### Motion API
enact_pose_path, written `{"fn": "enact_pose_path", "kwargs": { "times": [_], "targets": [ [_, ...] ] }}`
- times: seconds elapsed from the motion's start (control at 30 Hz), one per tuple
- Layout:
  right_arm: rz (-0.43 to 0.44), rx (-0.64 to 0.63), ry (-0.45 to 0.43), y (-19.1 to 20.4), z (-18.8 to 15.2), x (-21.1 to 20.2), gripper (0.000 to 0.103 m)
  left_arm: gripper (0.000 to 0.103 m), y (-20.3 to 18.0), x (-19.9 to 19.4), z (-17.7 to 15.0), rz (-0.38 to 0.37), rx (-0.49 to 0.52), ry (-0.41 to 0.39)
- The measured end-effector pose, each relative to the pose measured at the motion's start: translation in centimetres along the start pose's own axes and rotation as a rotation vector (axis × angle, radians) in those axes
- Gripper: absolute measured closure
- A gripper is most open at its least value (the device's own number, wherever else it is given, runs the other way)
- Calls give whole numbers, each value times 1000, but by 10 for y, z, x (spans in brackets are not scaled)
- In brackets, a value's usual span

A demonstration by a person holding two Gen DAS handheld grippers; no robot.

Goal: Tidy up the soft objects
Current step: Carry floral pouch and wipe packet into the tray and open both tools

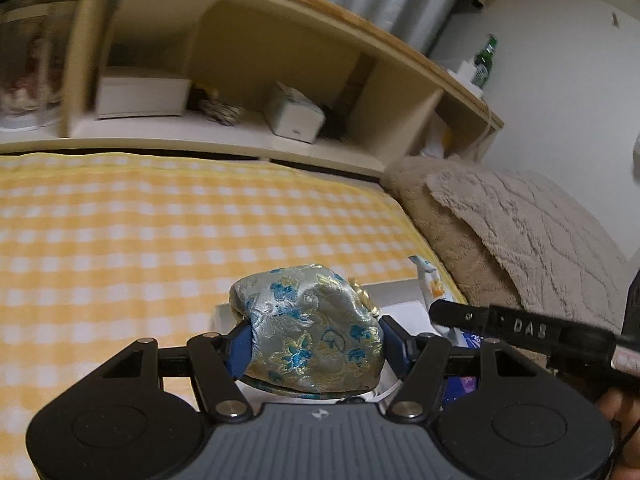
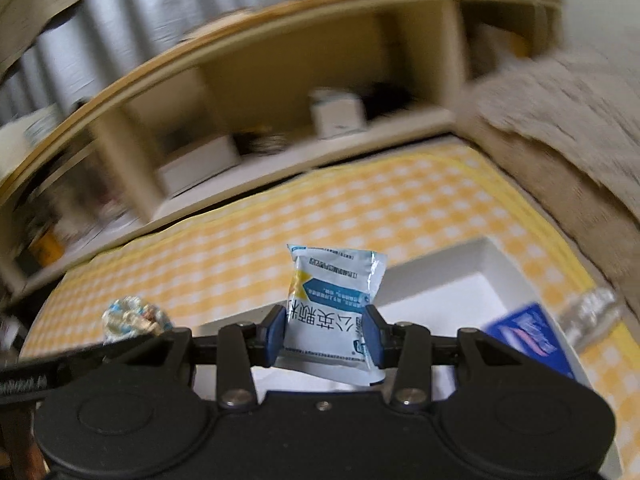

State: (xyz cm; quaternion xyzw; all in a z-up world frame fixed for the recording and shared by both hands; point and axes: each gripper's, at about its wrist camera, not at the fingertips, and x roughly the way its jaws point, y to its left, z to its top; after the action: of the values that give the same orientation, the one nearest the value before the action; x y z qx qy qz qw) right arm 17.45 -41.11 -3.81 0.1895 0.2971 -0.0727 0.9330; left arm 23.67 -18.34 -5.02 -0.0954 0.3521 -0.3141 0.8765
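My left gripper (image 1: 314, 346) is shut on a silver brocade pouch (image 1: 312, 328) with blue and gold flowers, its blue pads pressing both sides. The pouch hangs over a white tray (image 1: 396, 300) on the yellow checked bedcover (image 1: 160, 248). In the right wrist view my right gripper (image 2: 326, 334) is shut on a white and blue sachet (image 2: 336, 312) with printed text, held upright above the same white tray (image 2: 452, 280). The pouch (image 2: 134, 316) and the left gripper's arm show at that view's lower left. The right gripper's black finger (image 1: 520, 328) crosses the left view's lower right.
A blue packet (image 2: 528, 334) lies in the tray's right part, and a clear plastic item (image 2: 588, 314) lies beside it. A beige blanket (image 1: 520, 232) is piled at the bed's right. A wooden shelf headboard (image 1: 248, 92) holds white boxes behind the bed.
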Motion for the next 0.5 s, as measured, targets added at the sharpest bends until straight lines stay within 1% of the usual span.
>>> {"fn": "enact_pose_path", "kwargs": {
  "times": [0.17,0.27,0.33,0.4,0.43,0.47,0.5],
  "targets": [
    [-85,185,-10,-44,6,19,60,38,-12,36,-1,-22,47,44],
    [-135,267,-36,-63,8,28,60,38,-17,57,-4,-28,86,73],
    [-153,313,-52,-70,10,35,59,37,-20,68,-5,-29,109,89],
    [-170,342,-58,-73,11,43,52,36,-21,78,-4,-31,122,102],
    [-181,361,-66,-73,10,48,44,36,-21,82,-5,-31,127,110],
    [-171,373,-62,-74,8,51,33,36,-22,87,-5,-30,133,121],
    [-146,376,-49,-73,7,53,32,36,-22,91,-5,-28,140,128]
  ]
}}
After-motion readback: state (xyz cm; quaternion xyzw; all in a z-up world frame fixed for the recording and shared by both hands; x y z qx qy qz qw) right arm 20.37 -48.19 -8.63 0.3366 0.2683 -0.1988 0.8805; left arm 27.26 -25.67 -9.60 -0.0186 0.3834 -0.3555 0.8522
